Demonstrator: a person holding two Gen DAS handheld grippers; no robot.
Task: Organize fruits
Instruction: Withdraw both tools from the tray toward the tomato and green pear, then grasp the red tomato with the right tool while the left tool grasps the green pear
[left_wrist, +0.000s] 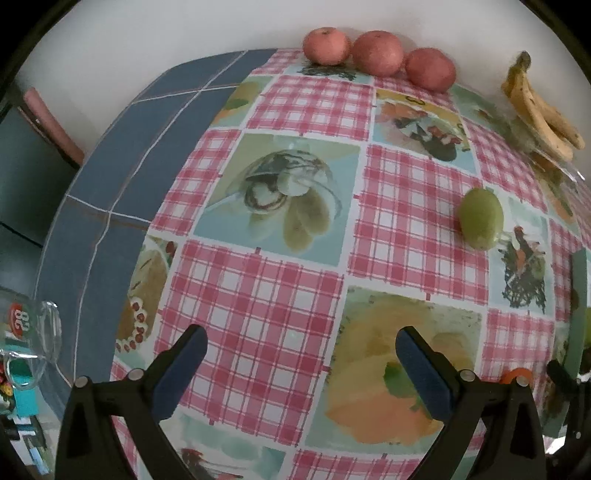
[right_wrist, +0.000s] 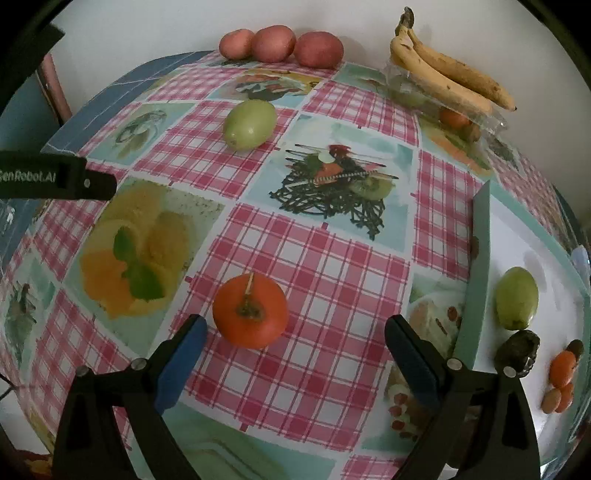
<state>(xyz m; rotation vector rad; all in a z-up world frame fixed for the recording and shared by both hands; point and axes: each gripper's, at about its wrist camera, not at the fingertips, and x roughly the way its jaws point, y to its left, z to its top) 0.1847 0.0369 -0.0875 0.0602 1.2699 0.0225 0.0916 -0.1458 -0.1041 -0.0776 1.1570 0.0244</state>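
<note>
tray (right_wrist: 480, 266) cut off at right.

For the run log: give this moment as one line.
left gripper: open, empty | right gripper: open, near persimmon | tray: holds green fruit | loose green fruit on table

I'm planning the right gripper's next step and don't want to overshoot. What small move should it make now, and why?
Probably ease the right gripper forward and down so its open jaws straddle the round orange persimmon with the dry brown calyx. That fruit lies loose on the checked tablecloth, just ahead and toward the left finger, while the white tray with the teal rim at right already holds fruit.
</note>
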